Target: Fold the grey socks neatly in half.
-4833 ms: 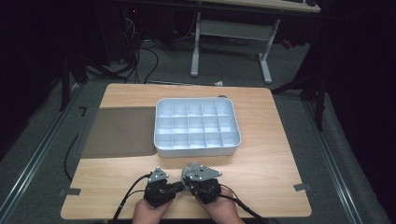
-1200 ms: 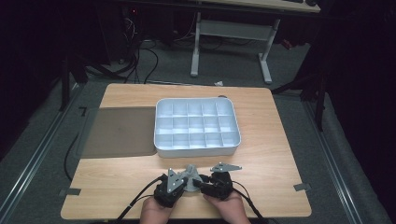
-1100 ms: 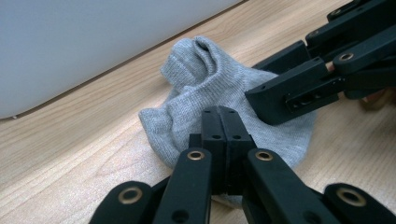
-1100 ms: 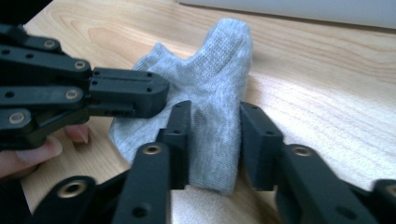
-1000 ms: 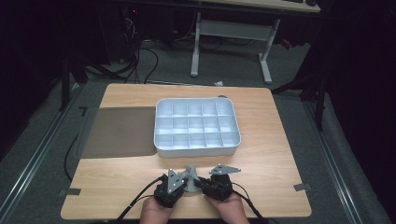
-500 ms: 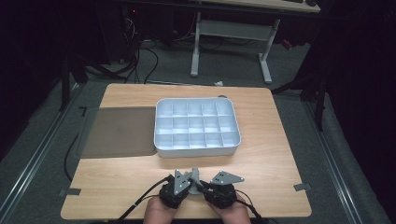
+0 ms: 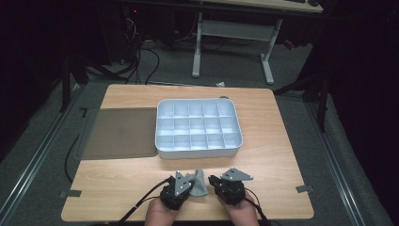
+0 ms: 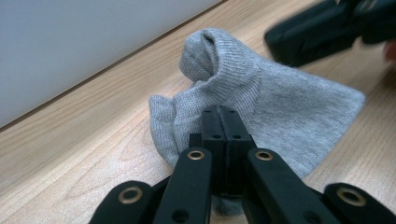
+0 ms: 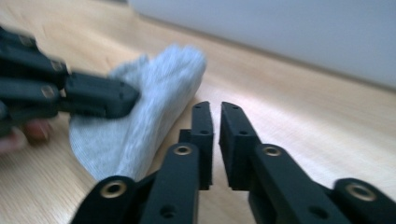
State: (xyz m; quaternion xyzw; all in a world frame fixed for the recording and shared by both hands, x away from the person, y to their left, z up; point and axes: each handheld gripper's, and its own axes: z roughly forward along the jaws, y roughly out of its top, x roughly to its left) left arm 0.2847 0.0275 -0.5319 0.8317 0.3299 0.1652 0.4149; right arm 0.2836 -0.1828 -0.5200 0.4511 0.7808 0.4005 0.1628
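Pinching a grey sock (image 8: pixel 261 107) near the table's front edge, the left gripper (image 8: pixel 224 122) has its jaws pressed together on the fabric, lifting it into a peak just before the white compartment tray (image 7: pixel 198 152). Right of the sock, the right gripper (image 9: pixel 215 116) is almost closed on nothing, with a thin gap between its jaws. A thin pinch could slip if tugged. Bare wooden table (image 7: pixel 277 141) lies right of the tray; a dark mat (image 7: pixel 120 133) lies left.
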